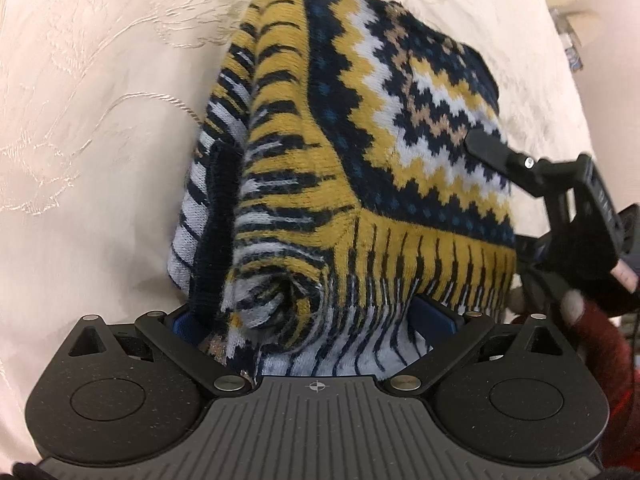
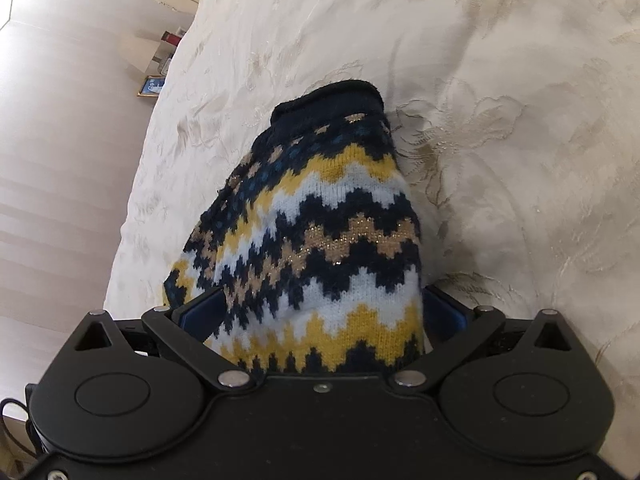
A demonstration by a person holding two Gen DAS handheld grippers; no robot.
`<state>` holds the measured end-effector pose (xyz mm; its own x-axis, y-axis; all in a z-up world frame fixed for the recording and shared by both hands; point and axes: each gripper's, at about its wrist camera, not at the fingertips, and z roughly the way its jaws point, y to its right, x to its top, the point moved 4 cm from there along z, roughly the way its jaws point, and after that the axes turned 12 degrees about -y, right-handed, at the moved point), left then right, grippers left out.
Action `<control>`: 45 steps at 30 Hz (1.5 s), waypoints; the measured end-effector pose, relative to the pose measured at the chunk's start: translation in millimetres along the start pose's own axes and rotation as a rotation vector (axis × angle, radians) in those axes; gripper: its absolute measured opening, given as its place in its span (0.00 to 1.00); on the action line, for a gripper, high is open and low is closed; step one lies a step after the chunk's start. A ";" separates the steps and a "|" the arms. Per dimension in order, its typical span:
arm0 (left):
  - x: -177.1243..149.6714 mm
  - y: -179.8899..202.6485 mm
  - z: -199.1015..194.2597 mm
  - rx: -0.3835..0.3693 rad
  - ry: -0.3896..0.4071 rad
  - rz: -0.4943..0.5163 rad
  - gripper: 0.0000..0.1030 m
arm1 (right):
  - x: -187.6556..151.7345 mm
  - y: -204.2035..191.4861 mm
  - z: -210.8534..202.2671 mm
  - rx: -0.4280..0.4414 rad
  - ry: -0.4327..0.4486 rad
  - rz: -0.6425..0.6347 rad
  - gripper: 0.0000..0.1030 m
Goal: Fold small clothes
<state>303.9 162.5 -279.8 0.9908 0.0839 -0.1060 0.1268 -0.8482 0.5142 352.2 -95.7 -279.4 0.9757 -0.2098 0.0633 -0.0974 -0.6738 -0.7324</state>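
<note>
A small knitted sweater with navy, yellow, white and tan zigzag bands lies on a cream bedspread. My left gripper is shut on its striped yellow and white hem, which bunches between the jaws. My right gripper is shut on the zigzag part of the same sweater; its navy ribbed edge points away from me. The right gripper also shows in the left wrist view, at the sweater's right edge. The fingertips of both are hidden by the knit.
The embroidered cream bedspread covers the bed on all sides of the sweater. A pale wall or headboard and a nightstand with small items stand beyond the bed's left edge in the right wrist view.
</note>
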 end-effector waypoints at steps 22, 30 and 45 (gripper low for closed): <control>-85.7 3.5 -24.4 -0.174 -0.033 0.138 0.47 | -66.1 -45.0 -45.0 -0.133 -0.130 -0.108 0.45; -183.2 10.1 1.5 -0.132 -0.101 0.139 0.47 | -146.8 -25.4 -77.9 -0.156 -0.216 -0.131 0.47; -260.0 -16.2 -22.8 0.201 0.237 0.017 0.63 | -232.2 3.6 -144.0 -0.394 -0.025 -0.251 0.69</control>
<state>45.2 166.4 -241.2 0.9790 0.1681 0.1153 0.1214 -0.9351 0.3329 97.0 -151.5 -199.1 0.9825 0.0080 0.1860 0.0799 -0.9205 -0.3826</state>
